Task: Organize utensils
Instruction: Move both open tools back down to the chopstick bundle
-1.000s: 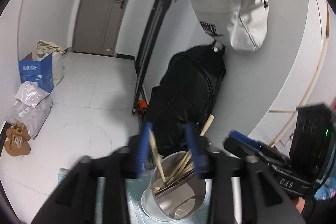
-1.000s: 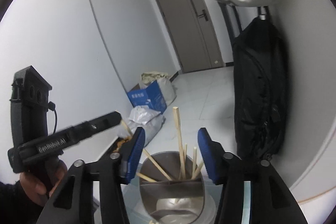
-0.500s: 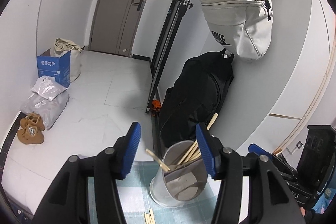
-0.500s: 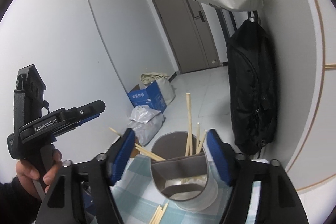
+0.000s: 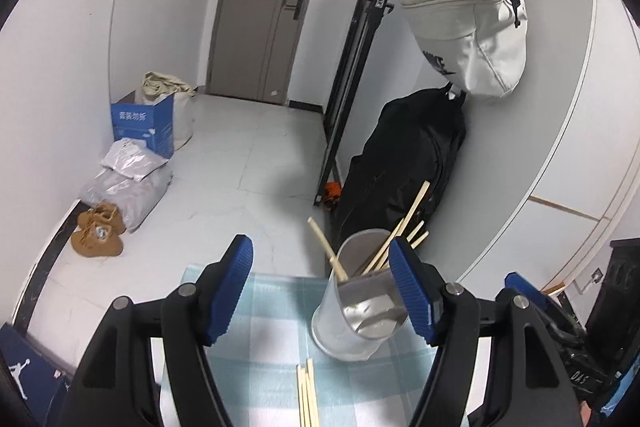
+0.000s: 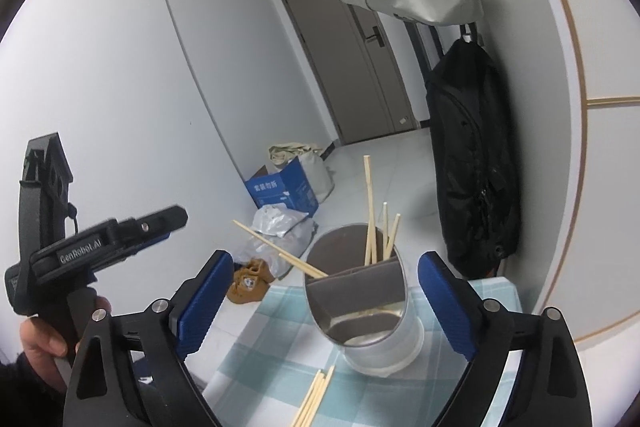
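The left gripper (image 5: 322,289) and the right gripper (image 6: 326,301) are both spread wide and hold nothing. Between them a metal cup (image 6: 362,307) stands on a checked cloth (image 5: 260,379), with chopsticks (image 6: 370,211) inside. More loose chopsticks (image 6: 314,399) lie just beside it.

From my remote station I read "GenRobot.AI" on the body of the left gripper (image 6: 120,241). The white hanging bag (image 5: 472,39) bears a partly hidden Nike logo, and a Jumpman figure marks the blue box (image 5: 24,371). Chinese characters on the blue carton (image 5: 140,125) are illegible to me.
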The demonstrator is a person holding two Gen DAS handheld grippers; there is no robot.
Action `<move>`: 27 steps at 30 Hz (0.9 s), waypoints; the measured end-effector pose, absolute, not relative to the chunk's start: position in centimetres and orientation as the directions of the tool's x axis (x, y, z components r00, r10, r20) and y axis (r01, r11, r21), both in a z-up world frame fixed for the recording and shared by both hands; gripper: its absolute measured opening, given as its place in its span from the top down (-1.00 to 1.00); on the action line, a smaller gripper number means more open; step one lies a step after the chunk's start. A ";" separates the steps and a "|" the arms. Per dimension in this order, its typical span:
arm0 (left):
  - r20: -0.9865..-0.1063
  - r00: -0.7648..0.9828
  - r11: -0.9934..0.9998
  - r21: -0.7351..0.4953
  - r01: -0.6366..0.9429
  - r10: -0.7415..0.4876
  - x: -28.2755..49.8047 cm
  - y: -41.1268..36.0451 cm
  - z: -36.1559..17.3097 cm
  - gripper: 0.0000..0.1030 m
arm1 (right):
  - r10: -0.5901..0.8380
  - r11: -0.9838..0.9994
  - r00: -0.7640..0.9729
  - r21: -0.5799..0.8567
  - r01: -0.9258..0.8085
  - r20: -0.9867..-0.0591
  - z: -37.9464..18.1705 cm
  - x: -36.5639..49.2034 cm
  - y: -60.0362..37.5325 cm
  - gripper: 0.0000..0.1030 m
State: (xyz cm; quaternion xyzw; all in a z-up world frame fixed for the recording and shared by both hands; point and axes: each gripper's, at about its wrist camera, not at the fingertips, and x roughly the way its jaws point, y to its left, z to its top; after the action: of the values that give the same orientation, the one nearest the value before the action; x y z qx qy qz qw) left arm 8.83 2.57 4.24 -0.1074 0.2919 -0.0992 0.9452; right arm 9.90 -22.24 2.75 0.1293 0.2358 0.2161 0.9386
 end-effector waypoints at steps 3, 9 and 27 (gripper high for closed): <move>-0.536 0.816 0.966 -0.236 0.104 -0.218 7.9 2.6 3.8 -0.28 | 0.465 0.874 0.801 0.339 -0.347 -0.378 2.8 9.0 -22.2 -0.89; -0.551 0.808 0.969 -0.227 0.093 -0.207 6.5 2.7 2.5 -0.30 | 0.463 0.877 0.804 0.326 -0.353 -0.374 2.3 7.4 -21.5 -0.90; -0.639 0.756 0.981 -0.193 0.017 -0.139 4.8 3.5 -7.0 -0.53 | 0.438 0.898 0.656 0.332 -0.289 -0.614 -7.8 6.2 -18.9 -0.89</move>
State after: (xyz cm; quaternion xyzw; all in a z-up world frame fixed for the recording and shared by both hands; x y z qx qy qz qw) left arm 4.79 3.50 -6.97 -0.0879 0.3464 -0.0419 0.9330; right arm 6.16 -18.85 -7.83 0.1030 0.3624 0.2011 0.9042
